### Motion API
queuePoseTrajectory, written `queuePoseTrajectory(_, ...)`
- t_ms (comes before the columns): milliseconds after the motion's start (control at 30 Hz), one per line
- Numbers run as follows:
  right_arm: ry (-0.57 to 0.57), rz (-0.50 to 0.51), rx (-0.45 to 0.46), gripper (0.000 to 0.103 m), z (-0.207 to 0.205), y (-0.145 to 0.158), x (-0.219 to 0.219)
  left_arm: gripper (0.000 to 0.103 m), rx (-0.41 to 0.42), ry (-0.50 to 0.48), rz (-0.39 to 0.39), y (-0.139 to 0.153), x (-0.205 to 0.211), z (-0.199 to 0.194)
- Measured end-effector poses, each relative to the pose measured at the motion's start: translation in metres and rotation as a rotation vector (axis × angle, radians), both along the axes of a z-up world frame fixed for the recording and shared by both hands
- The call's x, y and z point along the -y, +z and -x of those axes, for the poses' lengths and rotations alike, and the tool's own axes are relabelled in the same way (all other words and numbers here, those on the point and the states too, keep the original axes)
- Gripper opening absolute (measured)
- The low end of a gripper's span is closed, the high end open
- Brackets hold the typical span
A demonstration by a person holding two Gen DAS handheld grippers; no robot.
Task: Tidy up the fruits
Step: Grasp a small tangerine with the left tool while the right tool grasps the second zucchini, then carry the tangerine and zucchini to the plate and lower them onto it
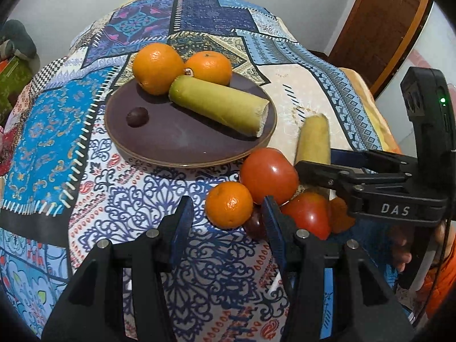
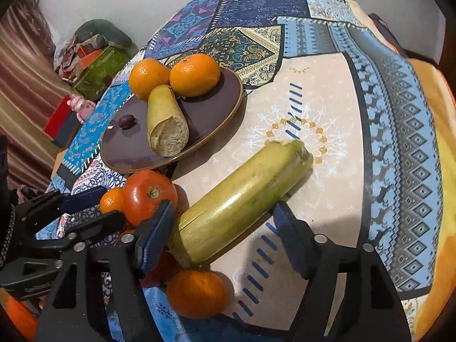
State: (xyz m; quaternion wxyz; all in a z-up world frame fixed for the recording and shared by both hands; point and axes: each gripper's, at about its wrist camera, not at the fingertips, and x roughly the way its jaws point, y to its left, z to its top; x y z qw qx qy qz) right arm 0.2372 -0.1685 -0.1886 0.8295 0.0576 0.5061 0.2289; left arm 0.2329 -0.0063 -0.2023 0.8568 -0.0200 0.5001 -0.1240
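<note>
On the worktop [image 2: 327, 91], covered with a patterned blue patchwork cloth, stands a dark brown plate [image 1: 182, 139]. It carries two oranges [image 1: 157, 67], a small dark fruit [image 1: 137, 116] and a yellow-green cut piece [image 1: 219, 105] with a pale, rough end. A second yellow-green piece [image 2: 242, 196] lies on the cloth between the fingers of the right gripper [image 2: 225, 225]; they are apart and do not press it. Beside it lie two red tomatoes [image 1: 268, 174] and small oranges [image 1: 228, 204]. The left gripper [image 1: 225, 213] fingers stand open, holding nothing.
</note>
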Motion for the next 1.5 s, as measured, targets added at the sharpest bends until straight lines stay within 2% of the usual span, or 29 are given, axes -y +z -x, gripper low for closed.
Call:
queuePoseTrajectory(100, 0.028, 0.028, 0.021, 0.051, 0.0, 0.003, -0.003, 0.05, 0.012, -0.002, 0.001, 0.001, 0.002, 0.0)
queuePoseTrajectory(300, 0.034, 0.061, 0.042, 0.037, -0.001, 0.008, 0.015, 0.042, 0.014, -0.01, 0.018, 0.001, 0.003, 0.001)
queuePoseTrajectory(367, 0.022, 0.075, 0.048, 0.034, -0.002, 0.011, 0.023, 0.036, 0.012, 0.003, 0.016, 0.0, 0.001, 0.001)
queuePoseTrajectory(467, 0.009, 0.088, 0.058, 0.031, -0.002, 0.016, 0.03, 0.034, -0.003, 0.016, 0.045, -0.002, -0.005, -0.002)
queuePoseTrajectory(567, 0.005, 0.115, 0.065, 0.031, -0.006, 0.019, 0.028, 0.035, -0.011, 0.021, 0.054, -0.003, -0.007, -0.004)
queuePoseTrajectory(800, 0.007, 0.137, 0.05, 0.037, -0.026, 0.009, 0.014, 0.035, -0.032, 0.025, 0.056, -0.008, -0.006, -0.009)
queuePoseTrajectory(1033, 0.019, 0.147, 0.067, 0.036, -0.028, -0.001, 0.009, 0.034, -0.026, 0.029, 0.066, -0.009, -0.006, -0.01)
queuePoseTrajectory(1300, 0.006, 0.125, 0.104, 0.035, -0.022, 0.009, 0.016, 0.034, 0.018, 0.056, 0.062, 0.005, -0.015, -0.004)
queuePoseTrajectory(1500, 0.015, 0.098, 0.155, 0.035, -0.022, 0.033, 0.013, 0.034, 0.068, 0.096, 0.062, 0.026, -0.032, -0.002)
